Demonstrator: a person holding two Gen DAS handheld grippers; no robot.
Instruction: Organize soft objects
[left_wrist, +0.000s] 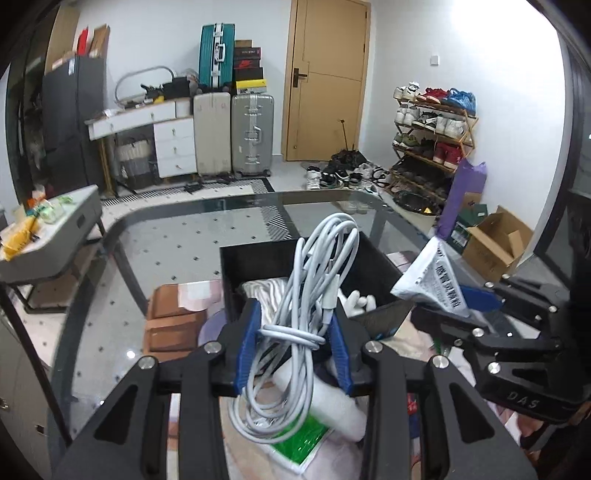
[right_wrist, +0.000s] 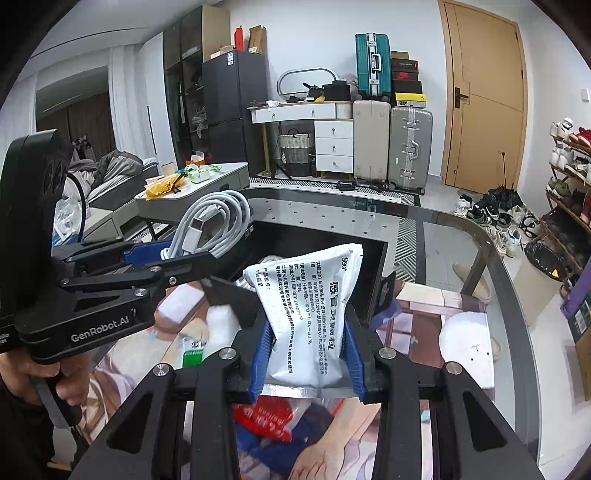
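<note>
Left wrist view: a glass table (left_wrist: 177, 236) with a rounded far corner stands in a tiled room with a tan door (left_wrist: 327, 79), three suitcases (left_wrist: 252, 134) (one teal, one beige, one silver), a white drawer unit (left_wrist: 173, 142) and a shoe rack (left_wrist: 432, 129) along the far wall. One black bin (left_wrist: 258, 266) sits near the middle of the table, open at the top, with pale cloth partly visible inside. The left gripper (left_wrist: 295, 332) has its blue pads closed on one coiled white cable (left_wrist: 325, 266), held above the bin's near edge; the coil's lower end hangs toward the camera and hides much of what lies beneath. The right gripper (left_wrist: 458, 299) appears at the right edge of this view. Right wrist view: the right gripper (right_wrist: 308, 350) is clamped on one white printed sachet (right_wrist: 308, 306), held over the near edge of the black bin (right_wrist: 373, 273); the left gripper (right_wrist: 177, 254) with the coiled white cable (right_wrist: 214, 221) stands at the bin's left side, a hand (right_wrist: 55, 373) on its handle. Items on the table below the grippers, including a green-and-white packet (left_wrist: 299, 443), are cut off and hard to identify.
</note>
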